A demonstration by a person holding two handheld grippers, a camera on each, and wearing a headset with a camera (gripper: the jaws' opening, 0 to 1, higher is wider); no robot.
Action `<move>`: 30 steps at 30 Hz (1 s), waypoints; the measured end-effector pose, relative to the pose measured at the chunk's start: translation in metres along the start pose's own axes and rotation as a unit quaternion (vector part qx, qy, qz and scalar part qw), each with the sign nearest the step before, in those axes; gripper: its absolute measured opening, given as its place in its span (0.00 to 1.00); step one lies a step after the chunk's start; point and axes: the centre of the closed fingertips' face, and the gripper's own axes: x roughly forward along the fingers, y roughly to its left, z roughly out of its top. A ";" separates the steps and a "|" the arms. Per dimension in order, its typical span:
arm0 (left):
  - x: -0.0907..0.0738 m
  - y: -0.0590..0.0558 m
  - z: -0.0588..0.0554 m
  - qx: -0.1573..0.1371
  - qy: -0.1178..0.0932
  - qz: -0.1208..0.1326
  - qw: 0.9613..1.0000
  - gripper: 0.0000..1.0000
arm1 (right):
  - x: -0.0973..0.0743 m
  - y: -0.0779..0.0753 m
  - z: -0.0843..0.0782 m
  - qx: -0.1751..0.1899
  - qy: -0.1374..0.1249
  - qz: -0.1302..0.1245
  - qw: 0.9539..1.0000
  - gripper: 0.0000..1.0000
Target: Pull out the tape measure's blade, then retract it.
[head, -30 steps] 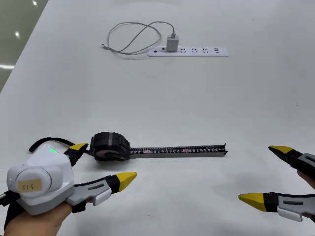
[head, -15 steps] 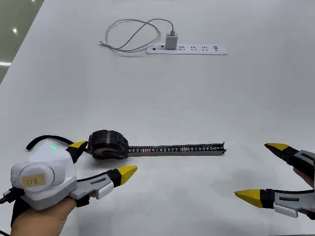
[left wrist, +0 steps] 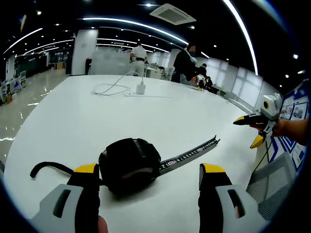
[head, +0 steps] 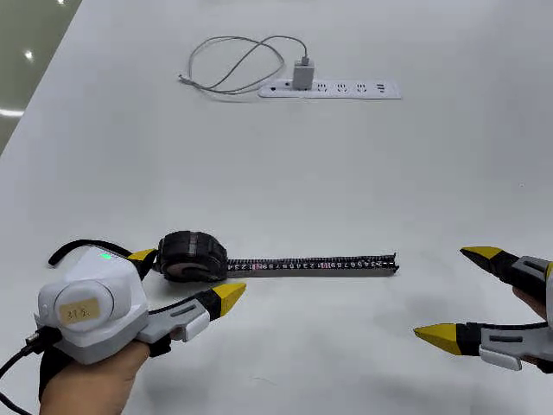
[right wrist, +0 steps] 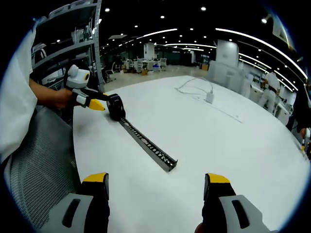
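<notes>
You have one tape measure (head: 192, 257) in front of you, with one blade (head: 320, 264) drawn out of it and one black strap (left wrist: 51, 165) at its back. You hold two grippers, one left gripper (head: 186, 275) and one right gripper (head: 456, 292), each with two yellow-tipped jaws, four tips in all. On the one white table (head: 346, 173) you also have one power strip (head: 346, 89), one charger (head: 302, 76) and one white cable (head: 229, 65). Beyond the table you can count two people (left wrist: 138, 52) standing; others are too small to count.
</notes>
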 end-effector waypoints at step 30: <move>0.014 0.011 -0.001 -0.016 0.008 0.073 0.997 0.74 | 0.025 -0.022 -0.002 -0.069 0.050 0.049 0.995 0.59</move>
